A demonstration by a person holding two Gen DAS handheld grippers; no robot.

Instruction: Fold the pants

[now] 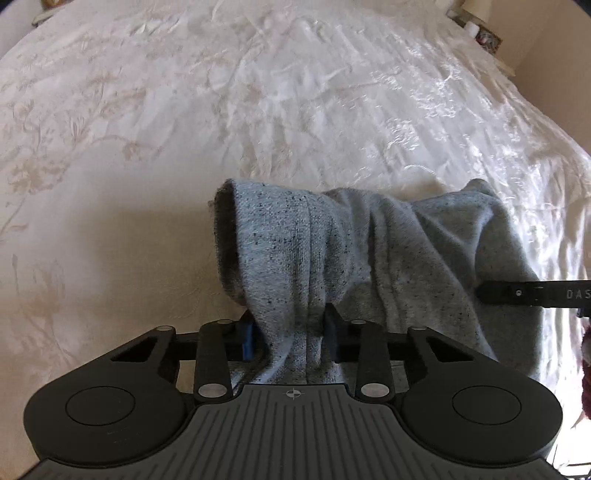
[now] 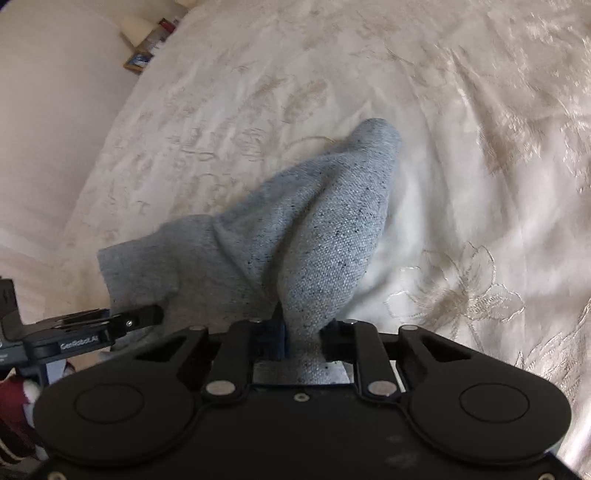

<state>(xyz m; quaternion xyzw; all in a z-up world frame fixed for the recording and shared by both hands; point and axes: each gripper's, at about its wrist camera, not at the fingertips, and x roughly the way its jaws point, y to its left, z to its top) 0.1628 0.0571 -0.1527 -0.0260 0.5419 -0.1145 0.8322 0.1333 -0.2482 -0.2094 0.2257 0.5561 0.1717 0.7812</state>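
Note:
Grey speckled knit pants (image 1: 332,243) hang bunched above a white embroidered bedspread (image 1: 184,129). My left gripper (image 1: 291,332) is shut on a fold of the pants near one edge, with cloth draped over its fingers. My right gripper (image 2: 303,339) is shut on another part of the same pants (image 2: 295,229), which rise in a peak ahead of it. The right gripper's finger shows at the right edge of the left wrist view (image 1: 524,293). The left gripper shows at the left edge of the right wrist view (image 2: 110,325). The rest of the pants is hidden below the grippers.
The bedspread (image 2: 461,147) fills both views. A bedside shelf with small items (image 1: 484,35) stands at the far corner; it also shows in the right wrist view (image 2: 147,44). A dark red sleeve (image 2: 14,417) is at the lower left.

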